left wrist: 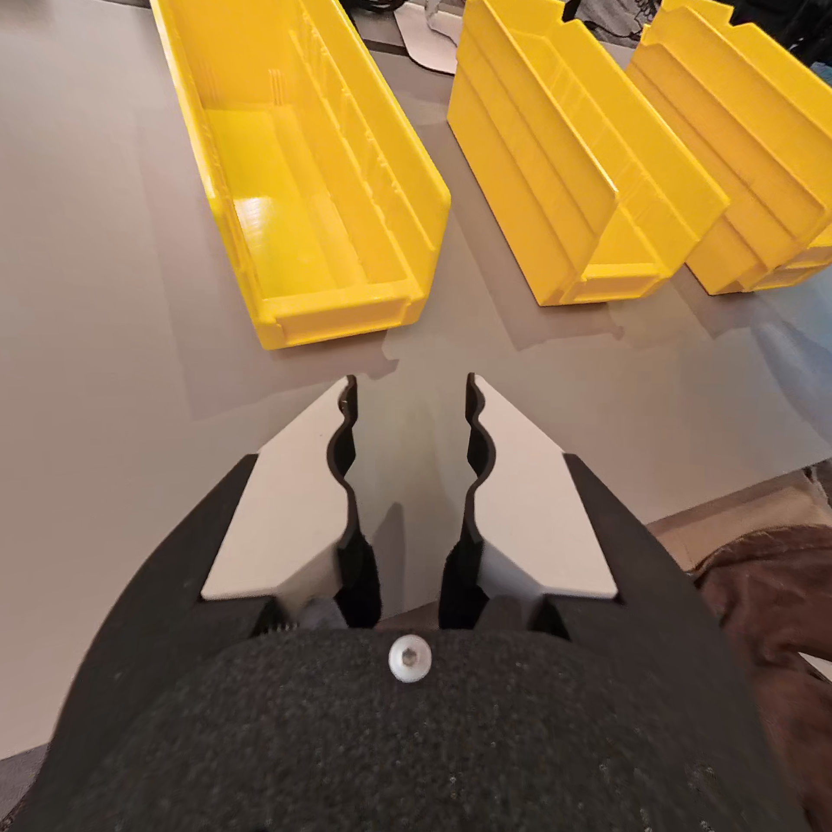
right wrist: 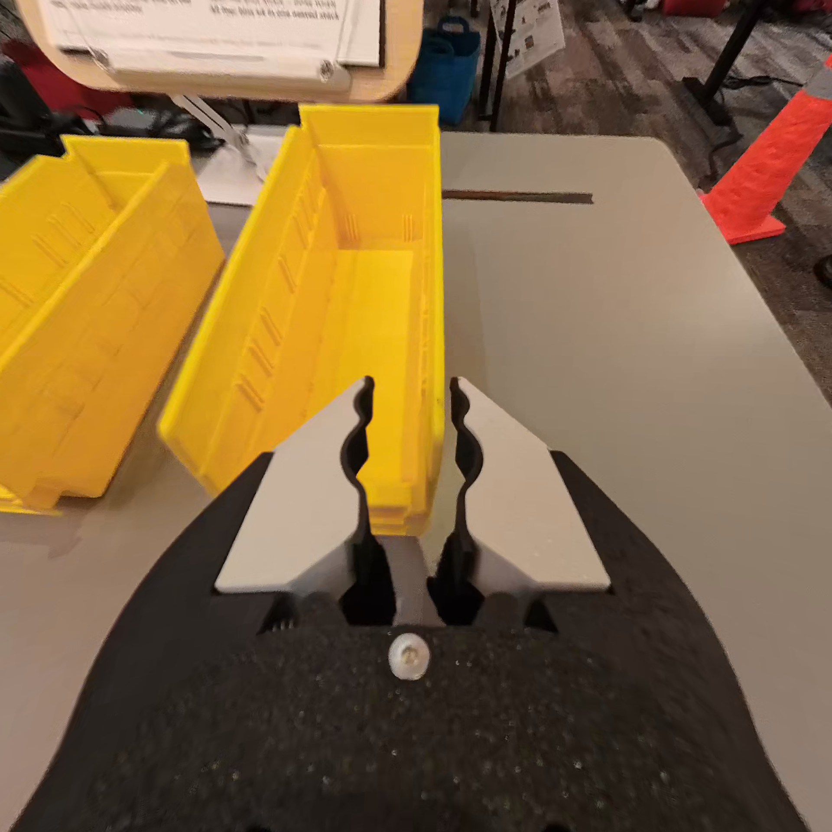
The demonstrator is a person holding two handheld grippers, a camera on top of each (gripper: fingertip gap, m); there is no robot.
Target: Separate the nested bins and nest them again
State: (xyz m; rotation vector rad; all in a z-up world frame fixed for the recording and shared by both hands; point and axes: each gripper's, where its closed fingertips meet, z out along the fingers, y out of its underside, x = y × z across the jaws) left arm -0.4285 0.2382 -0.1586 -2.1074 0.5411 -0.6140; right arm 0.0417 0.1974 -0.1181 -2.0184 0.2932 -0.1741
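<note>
While both tongs, left (left wrist: 410,382) and right (right wrist: 410,387), are held apart and empty, the right wall of the bin (right wrist: 360,315) at 12 o'clock should be straddled squarely; clamped low.

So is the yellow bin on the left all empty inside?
Yes, empty. In the left wrist view the leftmost yellow bin stands upright on the table, and its bare shiny floor shows with nothing in it.

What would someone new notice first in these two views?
Three long yellow bins stand side by side on the grey table: the left bin, the middle bin and the right bin. The open left gripper hovers before them. In the right wrist view an orange cone stands on the floor.
</note>
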